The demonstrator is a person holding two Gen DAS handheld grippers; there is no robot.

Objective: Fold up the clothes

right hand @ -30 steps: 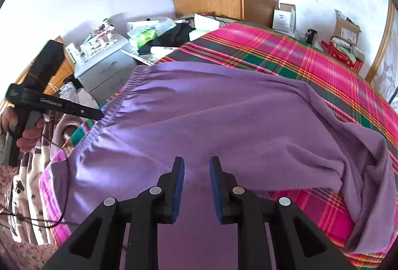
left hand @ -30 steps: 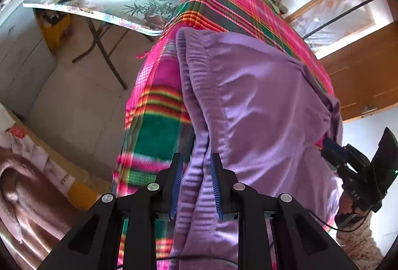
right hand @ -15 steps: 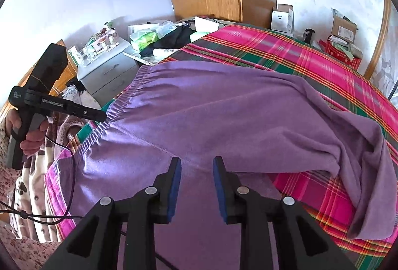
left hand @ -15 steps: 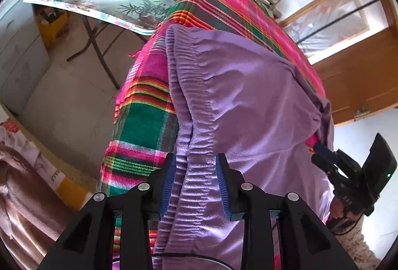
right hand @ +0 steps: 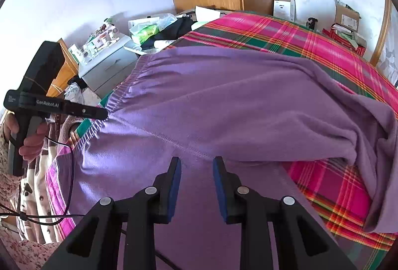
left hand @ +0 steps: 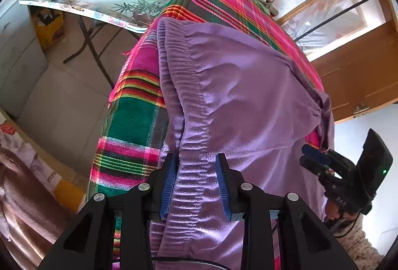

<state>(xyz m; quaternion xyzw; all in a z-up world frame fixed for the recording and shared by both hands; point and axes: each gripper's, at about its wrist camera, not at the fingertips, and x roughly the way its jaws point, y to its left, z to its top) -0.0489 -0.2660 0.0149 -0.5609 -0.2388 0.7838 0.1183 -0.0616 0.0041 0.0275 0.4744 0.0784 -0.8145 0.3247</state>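
Left gripper (left hand: 195,180): jaws spread, ribbed waistband of purple fleece trousers (left hand: 248,95) lying loose between them. Right gripper (right hand: 196,183): jaws parted over the seat, pinching nothing. Trousers lie spread ahead on plaid pink-green blanket (right hand: 273,31), one leg doubled over; folding judged barely begun. Cluttered folding table (left hand: 74,6) beyond, clear of work.

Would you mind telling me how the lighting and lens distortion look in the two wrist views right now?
Left wrist view: strong fisheye bend with dark corners; sunlight puts a sheen on the purple trousers near the left claw; sharp throughout. Right wrist view: same curvature, bright white wall, evenly lit plaid blanket, no blur.
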